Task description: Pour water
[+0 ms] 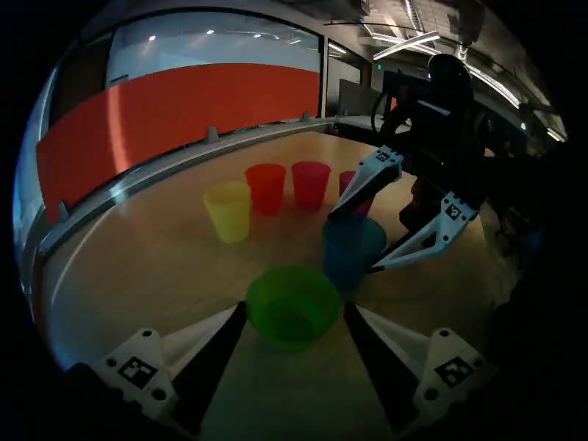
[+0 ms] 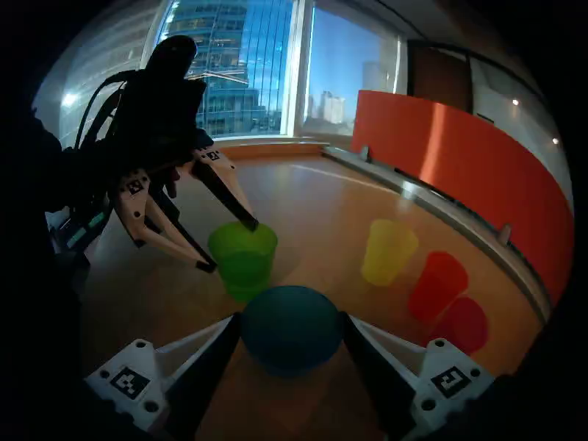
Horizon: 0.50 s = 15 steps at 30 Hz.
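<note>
Green cup (image 1: 292, 307) is held in the left gripper (image 1: 294, 306): one finger on each side wall with no gap showing, so I read it as a grip. Cup is upright and its base looks down on the tabletop (image 1: 147, 264). Same on the right gripper (image 2: 290, 317), closed wall to wall onto the blue cup (image 2: 292, 329), also upright. Fingers take the walls from the sides and leave both mouths unobstructed, which suits a pour. The two cups stand just beside each other, not touching. The grippers face in from roughly opposite sides, so the fingers don't clash. Can't tell which cup has water, since neither interior shows a level. My guess is one cup gets lifted and tipped while the other is steadied as receiver. Nothing is tilted, so the pour is not yet started. Farther out, the yellow cup (image 1: 228, 212), orange cup (image 1: 265, 188) and red cup (image 1: 310, 185) line up toward the tabletop edge under the orange panel (image 1: 184, 110), away from the pair. A magenta cup (image 1: 345, 178) is half hidden behind a right-gripper finger. Risk: the walls look like thin plastic, so too much squeeze could ovalise the rim and cause a spill.
</note>
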Available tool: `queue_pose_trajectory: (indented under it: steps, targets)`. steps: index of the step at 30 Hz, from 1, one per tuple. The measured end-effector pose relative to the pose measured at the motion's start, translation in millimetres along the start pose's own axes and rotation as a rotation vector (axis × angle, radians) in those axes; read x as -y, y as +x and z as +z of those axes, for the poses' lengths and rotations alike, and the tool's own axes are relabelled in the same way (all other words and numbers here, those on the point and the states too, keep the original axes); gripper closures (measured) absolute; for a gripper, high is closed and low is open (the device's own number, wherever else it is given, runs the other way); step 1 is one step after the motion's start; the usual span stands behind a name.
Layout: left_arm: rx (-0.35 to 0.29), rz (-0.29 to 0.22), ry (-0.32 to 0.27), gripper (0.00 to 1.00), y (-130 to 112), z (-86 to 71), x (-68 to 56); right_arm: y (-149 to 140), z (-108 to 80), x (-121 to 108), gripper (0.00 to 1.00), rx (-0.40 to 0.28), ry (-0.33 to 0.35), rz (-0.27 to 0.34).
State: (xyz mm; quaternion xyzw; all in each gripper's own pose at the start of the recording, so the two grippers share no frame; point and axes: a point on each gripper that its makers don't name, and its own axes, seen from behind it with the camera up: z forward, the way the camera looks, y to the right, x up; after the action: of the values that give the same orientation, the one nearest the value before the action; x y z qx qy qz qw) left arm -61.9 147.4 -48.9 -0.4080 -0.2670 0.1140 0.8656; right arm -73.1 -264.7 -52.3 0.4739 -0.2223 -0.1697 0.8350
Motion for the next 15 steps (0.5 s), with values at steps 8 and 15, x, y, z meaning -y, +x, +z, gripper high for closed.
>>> queue_pose_trajectory:
  steps: [8,15]
  targets:
    - [-0.009,0.012,0.012,0.02,4.8,-5.9,2.0,9.8,-5.6,0.1,0.00,-0.022,-0.003,0.005]
    - [-0.031,0.009,0.015,0.02,14.5,-13.0,0.2,22.2,-13.5,3.1,0.00,-0.050,-0.004,0.003]
